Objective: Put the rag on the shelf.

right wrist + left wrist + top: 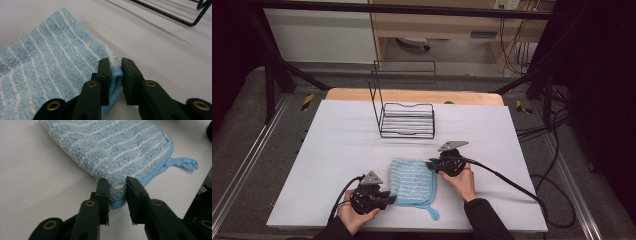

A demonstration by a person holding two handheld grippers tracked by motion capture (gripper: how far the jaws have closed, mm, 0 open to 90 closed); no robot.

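Lying flat, fluffy blue white-striped cloth [413, 181], corners pinched in left hand-held gripper [117, 187] and right hand-held gripper [115, 65].

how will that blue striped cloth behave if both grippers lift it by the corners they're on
The blue striped cloth is fluffy terry and bunches between the left gripper jaws, so it will probably sag floppily. It looks light for its size. Its looped pile likely grips well between the right gripper jaws, not slippery. The hanging loop may dangle.
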